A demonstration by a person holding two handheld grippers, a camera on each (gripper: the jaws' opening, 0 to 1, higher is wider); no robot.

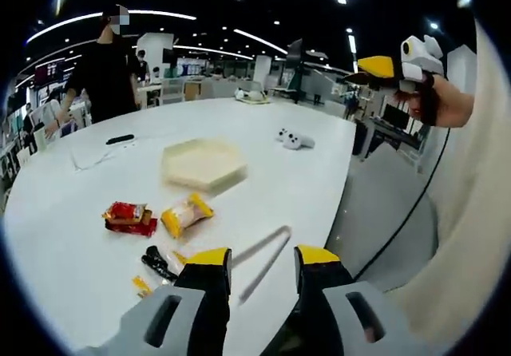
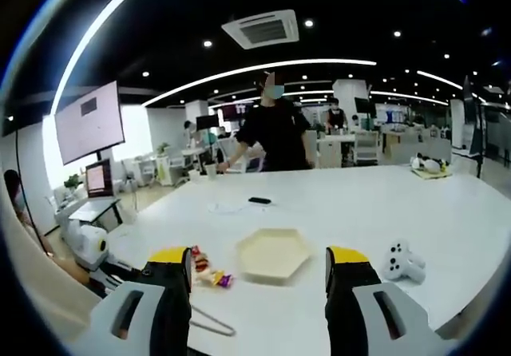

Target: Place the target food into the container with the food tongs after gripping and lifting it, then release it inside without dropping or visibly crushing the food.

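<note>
A pale cream hexagonal tray [image 1: 204,164] sits flat and empty on the white table [image 1: 263,132]. Near it lie a yellow-wrapped snack [image 1: 186,213] and, just beside that, a red snack packet [image 1: 130,218]. The metal food tongs [image 1: 263,260] lie flat on the table, arms apart, further from the tray than the snacks.

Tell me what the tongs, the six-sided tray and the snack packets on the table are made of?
The tongs look like metal: thin, grey, slightly shiny arms. The six-sided tray seems to be matte plastic or pressed pulp; its pale cream surface shows no gloss, so I can't tell which. The snack packets look like glossy plastic film, judging by crinkled, bright printed wrappers.
</note>
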